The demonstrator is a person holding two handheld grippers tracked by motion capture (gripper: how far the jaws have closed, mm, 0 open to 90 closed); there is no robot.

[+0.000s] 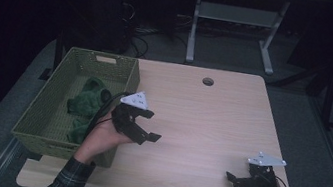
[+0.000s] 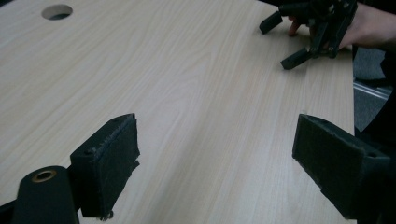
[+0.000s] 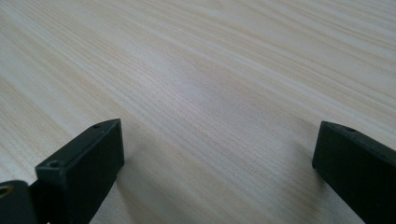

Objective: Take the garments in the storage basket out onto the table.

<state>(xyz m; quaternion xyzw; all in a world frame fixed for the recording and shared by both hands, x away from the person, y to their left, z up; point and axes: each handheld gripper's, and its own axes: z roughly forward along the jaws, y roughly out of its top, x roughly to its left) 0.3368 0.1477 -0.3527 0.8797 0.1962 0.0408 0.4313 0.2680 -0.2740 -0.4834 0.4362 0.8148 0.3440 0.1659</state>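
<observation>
The table [image 1: 211, 116] stands square before the person, with the basket [image 1: 123, 69] along its nine o'clock edge, reaching from near the far corner almost to the near one. The cloth [image 1: 86, 98] lies inside the basket, toward its three o'clock wall. The left gripper [image 1: 150, 125] hangs just at three o'clock of the basket, above the tabletop, jaws spread and aimed toward three o'clock. The right gripper [image 1: 233, 178] sits near the table's five o'clock corner, well apart from the left one, jaws spread toward nine o'clock. The cable hole [image 1: 208, 81] lies at twelve o'clock, near the far edge.
</observation>
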